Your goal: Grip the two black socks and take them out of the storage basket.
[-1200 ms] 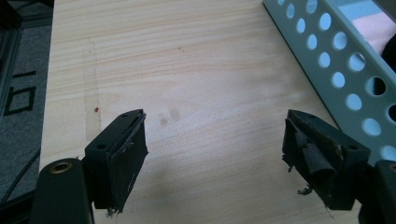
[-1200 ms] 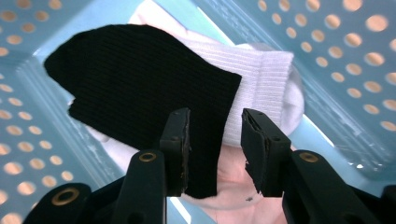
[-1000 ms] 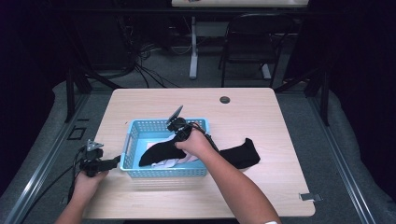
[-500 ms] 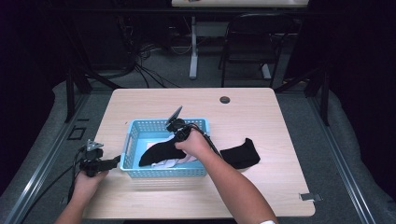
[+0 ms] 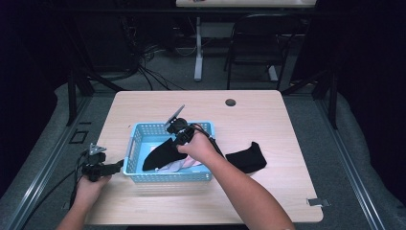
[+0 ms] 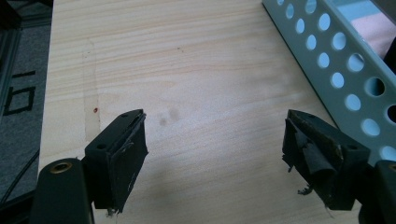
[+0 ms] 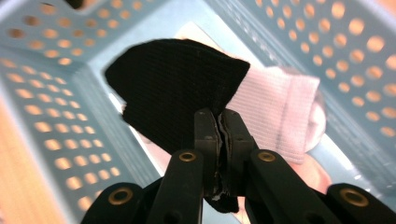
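A blue perforated basket (image 5: 136,139) sits on the tabletop (image 5: 268,115), left of the middle and nearer the front edge than the back. Inside it lie pale pink and white socks (image 5: 184,164), seen in the right gripper view as a ribbed pink-white sock (image 7: 280,112) on the basket floor. The right gripper (image 5: 178,128) hangs over the basket with its fingers (image 7: 205,135) pressed together on a black sock (image 5: 160,153), pinching it at one edge. That sock dangles into the basket, its long axis running from the gripper down toward the basket's front left corner, the rounded end pointing that way. A second black sock (image 5: 246,158) lies flat on the tabletop just right of the basket, its long axis roughly along the front edge. The left gripper (image 5: 117,167) rests on the tabletop just outside the basket's left wall, near the front left corner, its fingers (image 6: 119,154) spread wide apart over bare wood, holding nothing. No readable writing shows on anything.
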